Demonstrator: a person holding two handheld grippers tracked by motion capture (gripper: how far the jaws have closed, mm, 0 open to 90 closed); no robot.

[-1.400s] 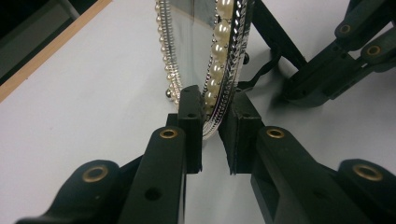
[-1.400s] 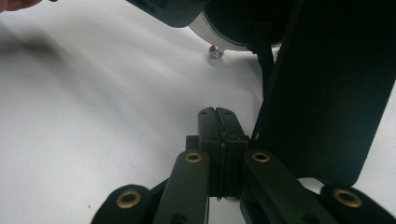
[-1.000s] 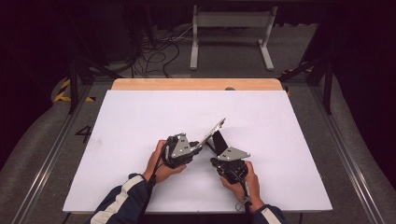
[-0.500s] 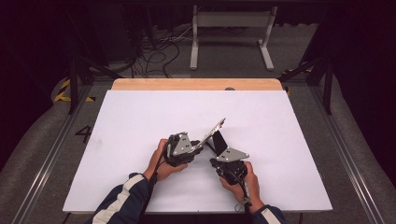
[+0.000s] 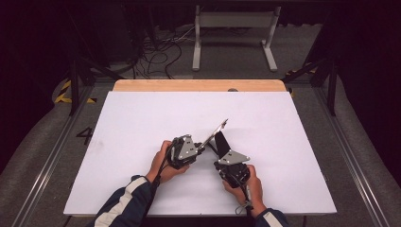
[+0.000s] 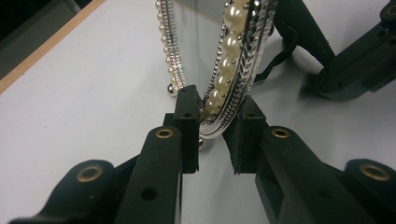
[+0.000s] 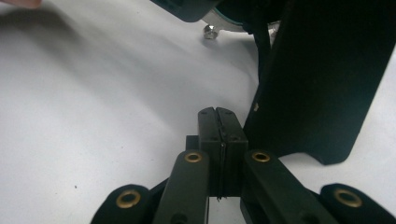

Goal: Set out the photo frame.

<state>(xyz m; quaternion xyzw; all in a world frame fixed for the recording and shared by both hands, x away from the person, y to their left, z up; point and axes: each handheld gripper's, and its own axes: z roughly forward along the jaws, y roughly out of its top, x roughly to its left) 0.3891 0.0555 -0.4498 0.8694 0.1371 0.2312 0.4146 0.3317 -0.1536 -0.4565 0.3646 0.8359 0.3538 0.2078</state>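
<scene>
On the white-topped bench (image 5: 142, 123), the left tool (image 6: 212, 133) is clamped on the rim of an oval pearl-and-silver framed mirror (image 6: 233, 60), holding it tilted up off the surface near the middle. Just beside it to the right stands the mirror's black fold-out stand (image 7: 317, 79), with the right tool (image 7: 219, 140) shut and empty next to it. The step looks like propping the mirror, best done by keeping the rim grip steady while the stand is eased outward.
</scene>
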